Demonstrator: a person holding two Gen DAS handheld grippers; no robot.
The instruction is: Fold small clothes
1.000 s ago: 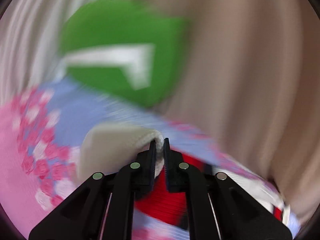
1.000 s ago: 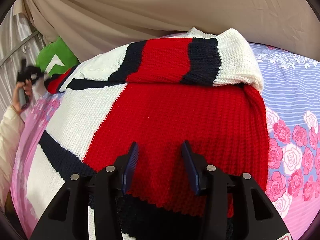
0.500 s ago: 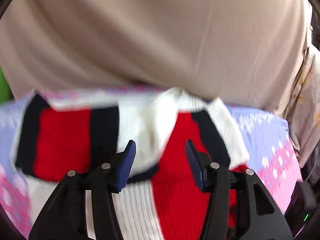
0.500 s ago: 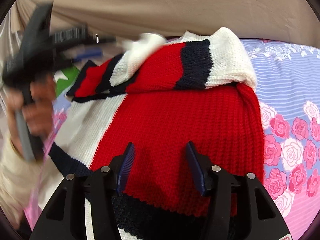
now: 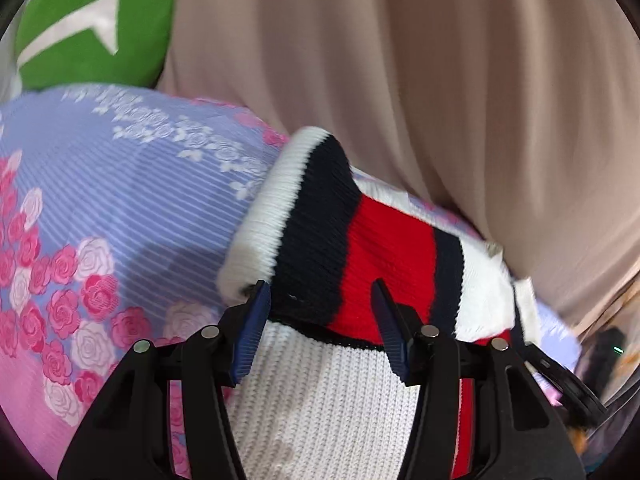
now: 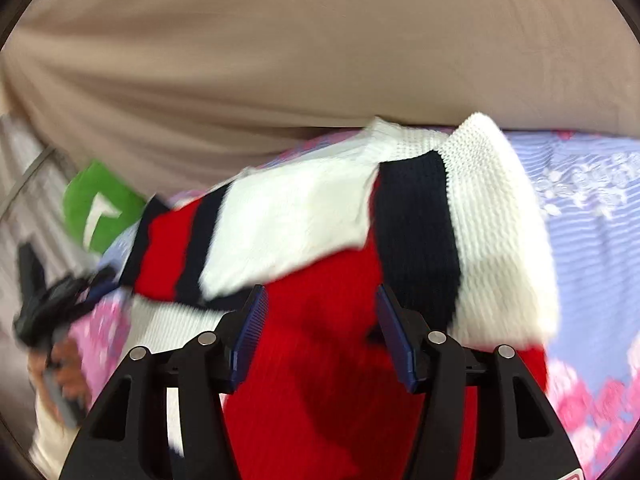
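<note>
Already the striped knit sweater (image 6: 328, 360), red with navy and white bands, lies on the rose-print bedsheet (image 5: 100, 208) with both sleeves brought in across its chest: one cuffed sleeve (image 5: 360, 248) crosses the white panel, and the other sleeve (image 6: 472, 240) is laid over the red body from the opposite side. So the sleeve folds look done, though loosely, and the body seems to await folding in half and tidying. The left gripper (image 5: 320, 332) hovers over the sleeve with jaws spread and nothing pinched. The right gripper (image 6: 320, 332) has just been widening and stands parted above the red knit, also holding nothing. Beyond, a beige drape (image 6: 320, 60) hangs behind the bed, and a green cushion (image 5: 92, 28) sits at the far edge.
</note>
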